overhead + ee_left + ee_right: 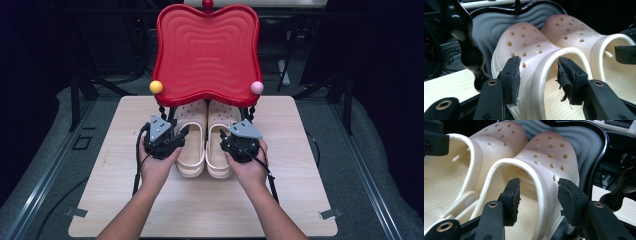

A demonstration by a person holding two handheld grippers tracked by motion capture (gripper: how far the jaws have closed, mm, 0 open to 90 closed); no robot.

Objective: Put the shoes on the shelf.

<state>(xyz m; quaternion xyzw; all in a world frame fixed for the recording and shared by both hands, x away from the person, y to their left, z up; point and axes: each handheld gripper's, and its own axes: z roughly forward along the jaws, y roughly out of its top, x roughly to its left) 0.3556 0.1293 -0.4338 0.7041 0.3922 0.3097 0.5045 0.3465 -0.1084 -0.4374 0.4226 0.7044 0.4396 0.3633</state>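
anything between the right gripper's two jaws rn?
Yes: the outer side wall of the right clog stands between the open jaws of the right gripper, seen in the right gripper view.

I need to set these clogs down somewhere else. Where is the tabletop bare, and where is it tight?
Bare wood lies on the table left of the left gripper out to the left edge, right of the right gripper out to the right edge, and along the near edge around the forearms. It is crowded at the back centre, where both clogs sit toes under the red tray stand.
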